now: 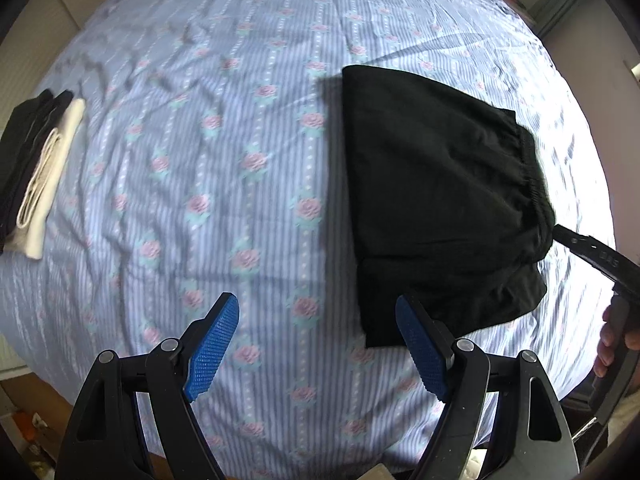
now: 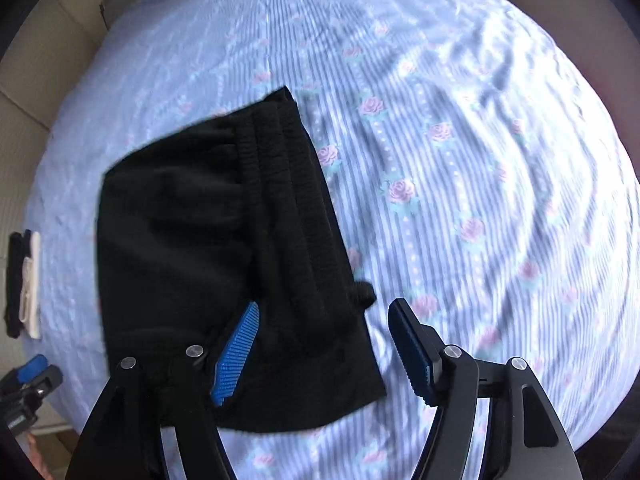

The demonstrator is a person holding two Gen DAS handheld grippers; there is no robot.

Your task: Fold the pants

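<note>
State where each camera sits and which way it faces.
Left wrist: rides the left tool, looking down at the bedsheet; its blue fingers and the person's right hand show.
Right wrist: rides the right tool, over the black pants; its own fingers show.
Shared: pants, sheet, folded clothes stack.
</note>
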